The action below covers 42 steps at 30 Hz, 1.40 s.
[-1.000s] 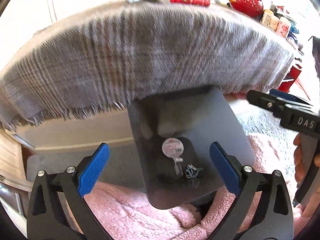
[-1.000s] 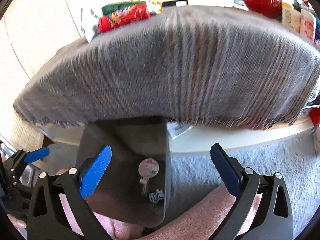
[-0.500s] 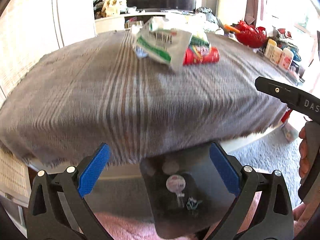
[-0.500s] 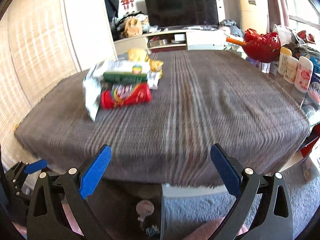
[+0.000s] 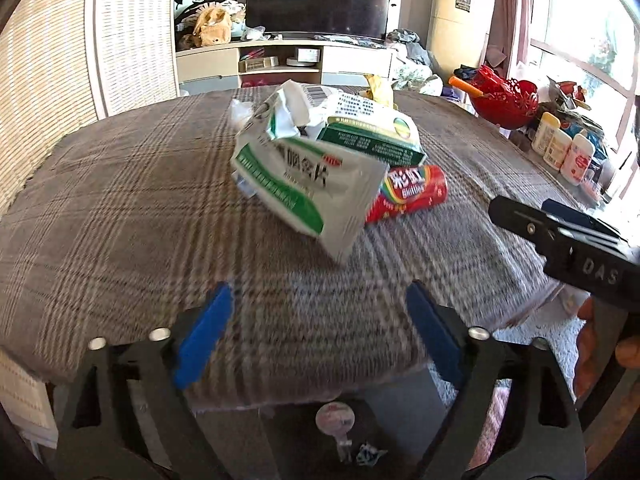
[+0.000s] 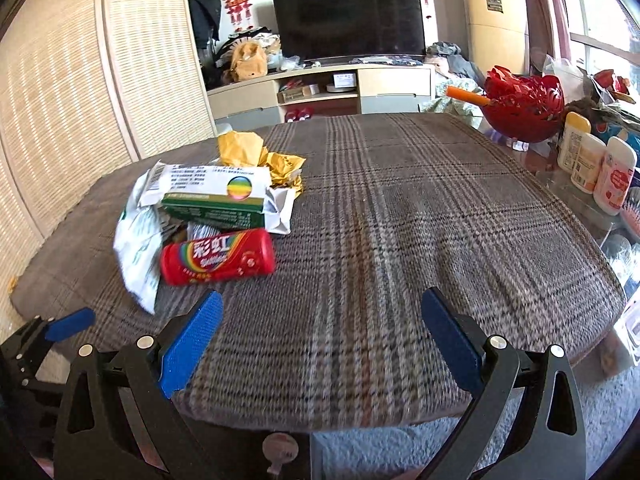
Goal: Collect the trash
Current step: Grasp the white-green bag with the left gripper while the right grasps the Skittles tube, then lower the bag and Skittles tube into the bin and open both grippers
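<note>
While both tools hang over the near edge of the tabletop [image 6: 400, 208], status is:

Left tool [image 5: 318, 322]: tilted down toward the plaid cloth, blue pads spread but closing, nothing between them, only cloth behind the gap.
Right tool [image 6: 320, 334]: tilted down at the same near edge, pads spread wide, gap empty, touching nothing.
Right tool, seen from left: its black body sticks in from the right side of the left view, pointing across the tabletop; fingers [image 5: 588, 344] of the person's hand wrap the grip below it.
Left tool, seen from right: one blue pad and black frame at the lower left corner of the right view, level with the tabletop edge.
Trash pile: on the far left part of the tabletop, ahead of the left tool, well apart from both.
White-green bag [image 5: 308, 184]: crumpled, front of the pile, one corner toward the left tool.
Green-white box [image 6: 218, 198]: lying on top of the bag.
Red tube [image 6: 218, 258]: on its side, touching the bag, nearest piece to the right tool.
Yellow wrapper [image 6: 256, 156]: crumpled, behind the box.
Bin [image 5: 340, 432]: dark, below the tabletop edge under the tools; a round white lid and a small scrap inside.
Red bowl [image 6: 524, 106]: far right, off the cloth.
Bottles [image 6: 592, 164]: row just beside the bowl.
</note>
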Available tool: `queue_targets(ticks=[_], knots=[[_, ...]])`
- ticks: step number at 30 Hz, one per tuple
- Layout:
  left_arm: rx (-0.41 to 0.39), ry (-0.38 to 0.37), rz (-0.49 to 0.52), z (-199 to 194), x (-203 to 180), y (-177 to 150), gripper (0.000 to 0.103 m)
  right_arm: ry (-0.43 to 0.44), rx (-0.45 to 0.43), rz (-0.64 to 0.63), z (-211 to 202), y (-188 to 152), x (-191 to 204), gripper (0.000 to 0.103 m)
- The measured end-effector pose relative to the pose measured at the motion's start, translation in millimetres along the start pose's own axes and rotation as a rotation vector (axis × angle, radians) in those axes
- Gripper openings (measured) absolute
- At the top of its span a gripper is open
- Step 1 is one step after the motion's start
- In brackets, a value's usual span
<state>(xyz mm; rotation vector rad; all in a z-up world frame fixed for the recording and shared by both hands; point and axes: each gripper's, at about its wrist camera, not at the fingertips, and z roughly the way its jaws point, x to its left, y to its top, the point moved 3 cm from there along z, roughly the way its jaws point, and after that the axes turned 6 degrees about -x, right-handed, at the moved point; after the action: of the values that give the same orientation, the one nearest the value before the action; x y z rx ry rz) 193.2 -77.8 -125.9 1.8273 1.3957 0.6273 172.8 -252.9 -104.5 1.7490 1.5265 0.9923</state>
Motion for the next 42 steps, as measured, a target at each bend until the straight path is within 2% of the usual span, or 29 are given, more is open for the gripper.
queue_targets(ticks=[1,6,7,12,17,22,30,38,42], knots=[[0.001,0.005,0.0,3,1,2,0.074,0.001,0.0,-0.001,2,1,0,0.1],[0.008,0.03,0.004,23,4,12,0.07,0.005,0.005,0.001,13,7,1,0.099],[0.007,0.035,0.003,25,6,13,0.066,0.007,0.008,0.002,16,7,1,0.099],[-0.006,0.015,-0.03,27,19,17,0.039,0.031,0.025,-0.011,29,8,12,0.099],[-0.005,-0.001,-0.048,25,32,17,0.005,0.08,0.032,-0.031,36,8,35,0.099],[-0.012,0.014,-0.028,22,40,15,0.002,0.098,0.045,-0.065,42,6,59,0.1],[-0.007,-0.002,-0.011,21,51,14,0.001,0.078,0.068,-0.09,56,6,82,0.1],[0.003,-0.036,0.004,29,54,17,0.001,0.082,0.088,-0.102,69,4,94,0.099],[0.001,-0.048,0.001,32,59,19,0.001,0.093,0.078,-0.106,70,4,95,0.095]])
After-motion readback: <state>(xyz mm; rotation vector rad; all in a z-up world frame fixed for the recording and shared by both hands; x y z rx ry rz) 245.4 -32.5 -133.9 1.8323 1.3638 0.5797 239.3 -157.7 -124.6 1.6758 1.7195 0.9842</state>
